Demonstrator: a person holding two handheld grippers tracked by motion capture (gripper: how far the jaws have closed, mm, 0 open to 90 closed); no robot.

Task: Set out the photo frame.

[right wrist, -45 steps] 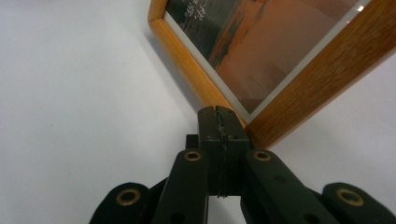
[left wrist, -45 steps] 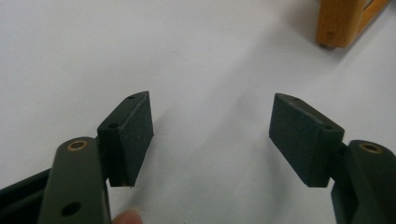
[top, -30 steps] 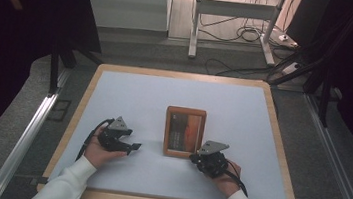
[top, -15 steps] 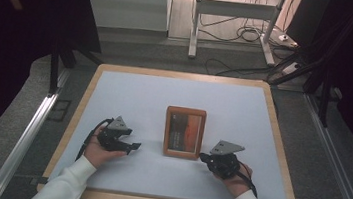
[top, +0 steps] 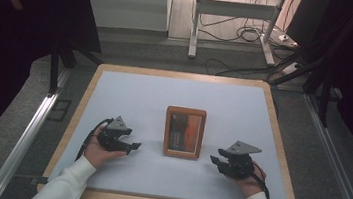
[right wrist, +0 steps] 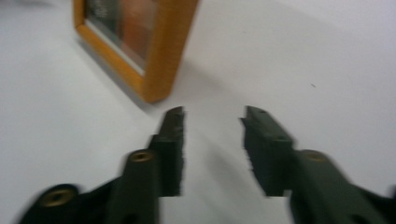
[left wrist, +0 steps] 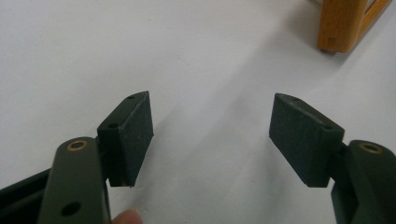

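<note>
A wooden picture frame (top: pixel 184 132) lies flat in the middle of the white table top (top: pixel 174 99); its corner (left wrist: pixel 341 23) shows in the left gripper view and its lower part (right wrist: pixel 140 42) in the right gripper view. My left gripper (top: pixel 135 146) rests to the frame's left, open, with bare table between its pads (left wrist: pixel 128 135). My right gripper (top: pixel 214 160) sits to the frame's right, apart from it. Its jaws have just been opening and stand open with nothing between the pads (right wrist: pixel 173 144).
The table has a wooden rim (top: pixel 281 136). Beyond its far edge stand a white metal stand (top: pixel 235 10) and loose cables (top: pixel 242 34) on the floor. Rails (top: pixel 24 137) run along both sides.
My right gripper has drawn away from the frame's right edge toward the right, and its jaws have parted. The left gripper and the frame have stayed put.
</note>
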